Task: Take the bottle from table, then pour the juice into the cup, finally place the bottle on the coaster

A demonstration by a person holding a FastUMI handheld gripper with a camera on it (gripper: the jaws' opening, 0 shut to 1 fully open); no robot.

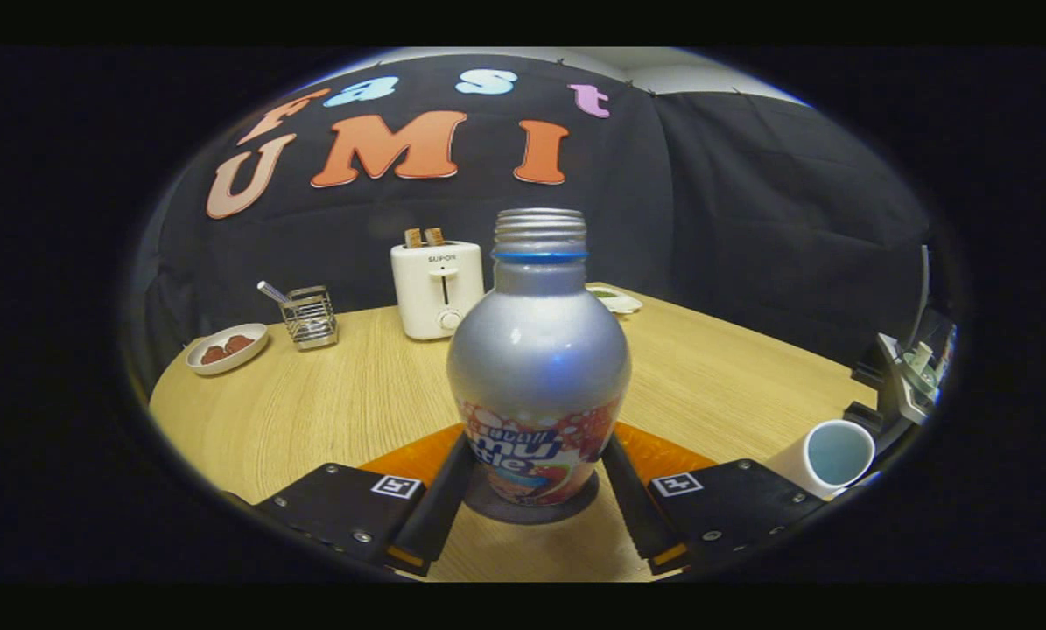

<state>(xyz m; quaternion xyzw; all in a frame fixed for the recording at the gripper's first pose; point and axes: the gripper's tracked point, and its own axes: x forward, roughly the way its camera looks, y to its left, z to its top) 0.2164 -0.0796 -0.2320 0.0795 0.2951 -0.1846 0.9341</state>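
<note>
My gripper (pixel 536 490) has both fingers pressed on the bottle (pixel 538 367), which stands upright on the dark coaster (pixel 487 507). Opening unevenly could nudge the capless bottle and tip it toward the cup (pixel 824 457).

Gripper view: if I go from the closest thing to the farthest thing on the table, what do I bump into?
Gripper with its fingers around the bottle, which stands on a dark coaster → toaster at the table's far edge.
</note>
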